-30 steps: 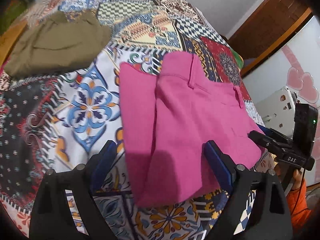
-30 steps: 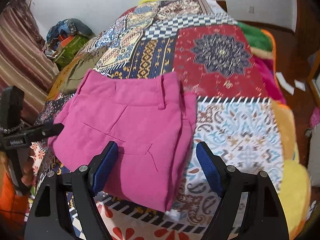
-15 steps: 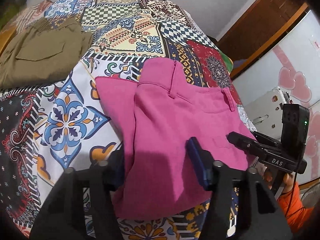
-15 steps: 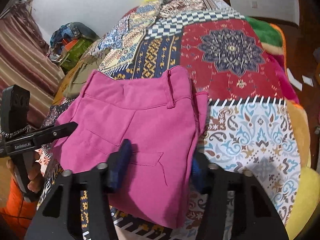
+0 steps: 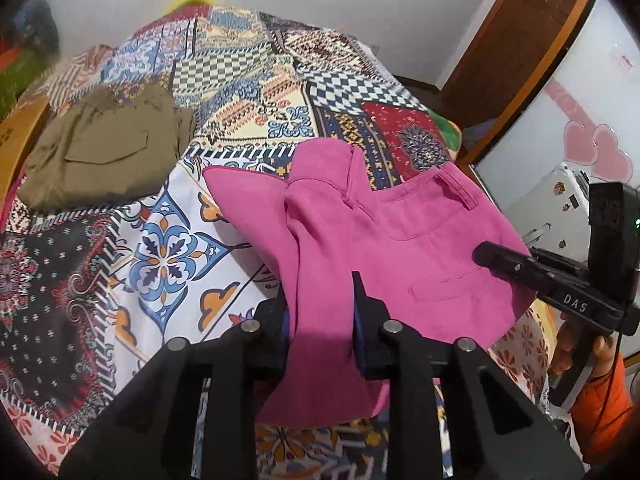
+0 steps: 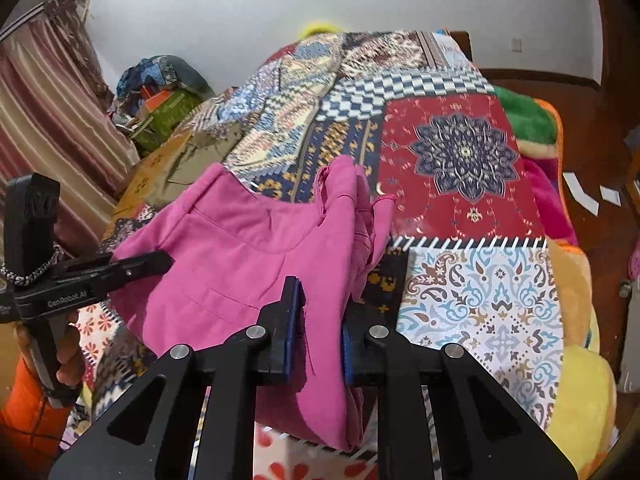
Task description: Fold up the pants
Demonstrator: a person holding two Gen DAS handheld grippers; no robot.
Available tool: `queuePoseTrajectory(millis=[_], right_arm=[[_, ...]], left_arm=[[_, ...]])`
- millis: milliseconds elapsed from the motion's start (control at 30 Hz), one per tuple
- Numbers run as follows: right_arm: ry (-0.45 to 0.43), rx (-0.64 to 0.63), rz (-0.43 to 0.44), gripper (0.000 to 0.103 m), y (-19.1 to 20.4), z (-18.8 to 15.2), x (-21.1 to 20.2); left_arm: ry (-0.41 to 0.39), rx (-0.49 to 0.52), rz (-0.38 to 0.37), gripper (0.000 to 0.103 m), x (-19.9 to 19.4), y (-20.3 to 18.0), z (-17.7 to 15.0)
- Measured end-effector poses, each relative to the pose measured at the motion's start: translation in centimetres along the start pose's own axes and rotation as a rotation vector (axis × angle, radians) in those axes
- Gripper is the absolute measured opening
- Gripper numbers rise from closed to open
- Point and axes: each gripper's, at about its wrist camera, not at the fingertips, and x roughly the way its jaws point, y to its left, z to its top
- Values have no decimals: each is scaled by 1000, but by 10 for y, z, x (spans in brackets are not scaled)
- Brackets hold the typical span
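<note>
Left gripper (image 5: 320, 312) angled downward, fingers (image 5: 362, 320) closing on pink fabric. Right gripper (image 6: 320, 312) likewise, fingers (image 6: 290, 320) closing, cloth pinched between.

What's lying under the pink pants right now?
The patterned patchwork bedspread lies under the pink pants; it shows all around them. Both the left gripper and right gripper are closing on the near edge. Whatever lies directly beneath the fabric is covered.

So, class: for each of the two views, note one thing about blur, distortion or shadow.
Left wrist view: fisheye bends the door frame; the far wall looks soft. Right wrist view: motion blur smears the pink pants at the waistband; black corners ring both pictures.
</note>
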Motion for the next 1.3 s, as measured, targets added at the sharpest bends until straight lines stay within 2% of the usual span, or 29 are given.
queuePoseTrajectory(millis=[333, 667, 1067, 1300], right_arm=[[-80, -59, 10, 14, 38, 8, -34], [-151, -136, 30, 13, 82, 26, -47], [-202, -197, 87, 13, 127, 62, -21], [-214, -207, 109, 13, 147, 84, 6]], left_arm=[[-107, -6, -4, 24, -58, -2, -6], [-219, -16, 16, 24, -113, 20, 1], [-326, -51, 64, 24, -156, 73, 22], [-358, -61, 93, 24, -160, 107, 38]])
